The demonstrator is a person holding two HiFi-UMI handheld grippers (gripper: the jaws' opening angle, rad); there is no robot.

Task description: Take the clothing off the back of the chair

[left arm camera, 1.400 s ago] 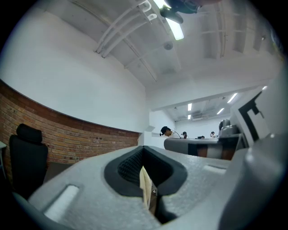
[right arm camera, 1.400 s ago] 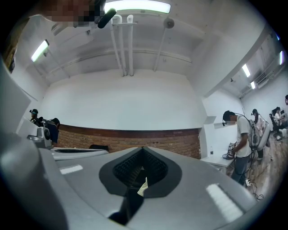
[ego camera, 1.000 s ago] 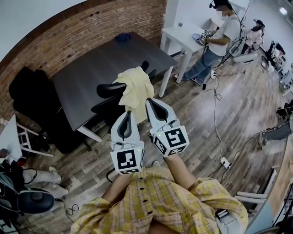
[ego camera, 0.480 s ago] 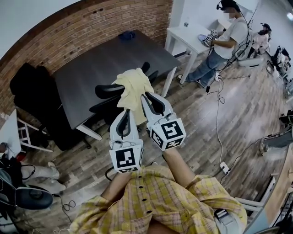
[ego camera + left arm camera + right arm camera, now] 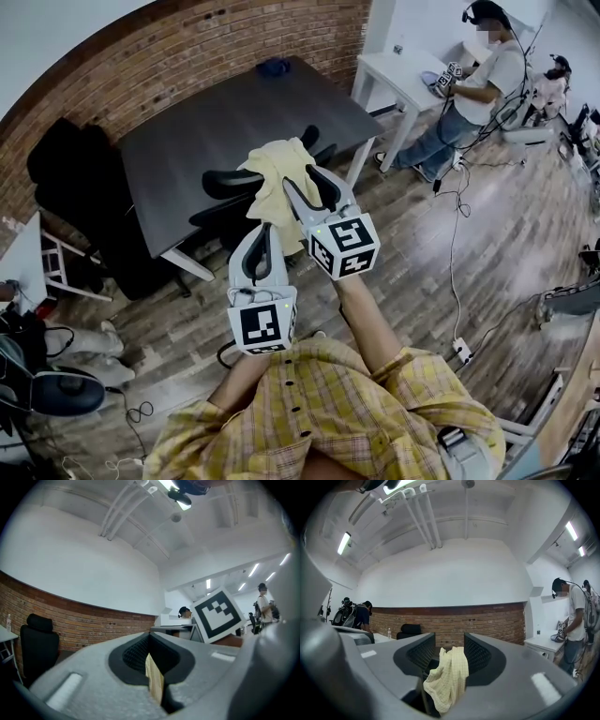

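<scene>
Clothing (image 5: 275,176), pale yellow, drapes the back of the chair (image 5: 221,216) at the dark bench (image 5: 234,112) as I bring my right hand-held gripper (image 5: 307,183) closer than a second ago. Its jaws are opening, the cloth framed between them but untouched. My left hand-held gripper (image 5: 263,234) hangs back, clenched and empty; the grab looks imminent.

Both arms stretch forward from the body, the grippers pointing level. The right gripper (image 5: 303,180) is pushed further ahead on a long, bare forearm (image 5: 368,314), and its jaws are opening; the yellow clothing (image 5: 448,676) shows through the gap between them, and the pads are not pressing on it. The left gripper (image 5: 265,233) hangs back beside it, lower in the head view, with its jaws together but for a thin slit.
</scene>
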